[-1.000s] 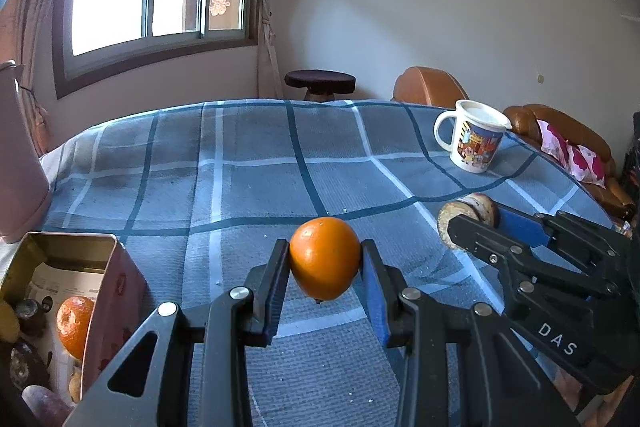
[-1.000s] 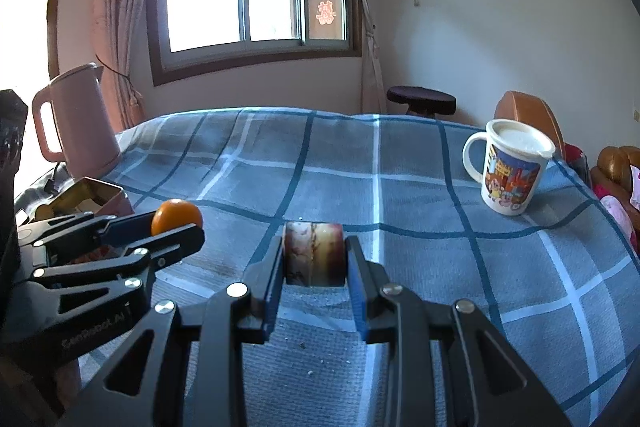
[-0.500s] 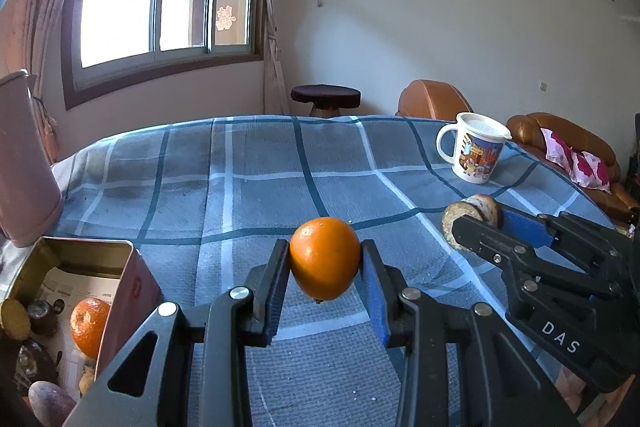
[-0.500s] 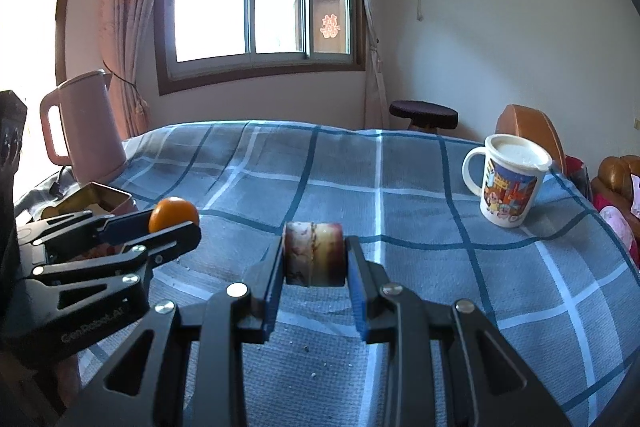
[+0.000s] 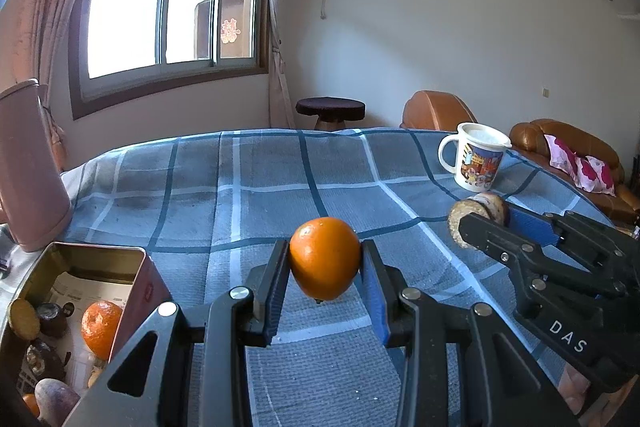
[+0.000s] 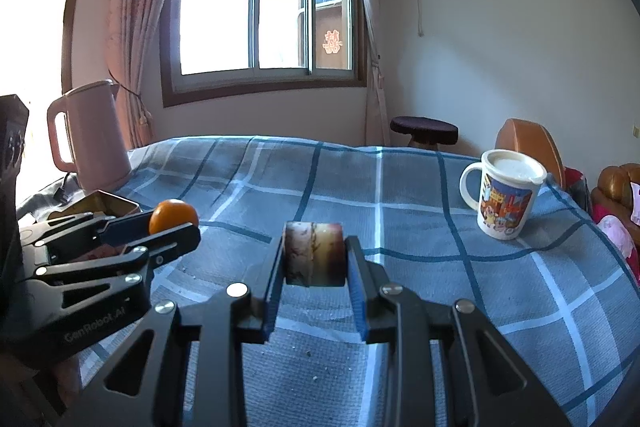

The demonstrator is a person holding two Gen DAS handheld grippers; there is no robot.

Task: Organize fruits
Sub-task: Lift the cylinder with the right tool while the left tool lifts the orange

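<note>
Left gripper [image 5: 325, 281] clamping orange [image 5: 324, 258], stem end down, right gripper [image 6: 314, 281] clamping brown fruit slice [image 6: 314, 254], cut faces against pads, tin box [image 5: 100, 263] interior visible only in left view

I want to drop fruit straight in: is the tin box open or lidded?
Open. The tin box shows no lid in the left wrist view; a mandarin and other items lie visible inside.

Both grippers are held level side by side above the surface, the left gripper [image 5: 325, 267] with its jaws closed on an orange [image 5: 324, 258], the right gripper [image 6: 314, 259] clamping a flat brown mottled fruit [image 6: 314, 253] by its faces.
</note>
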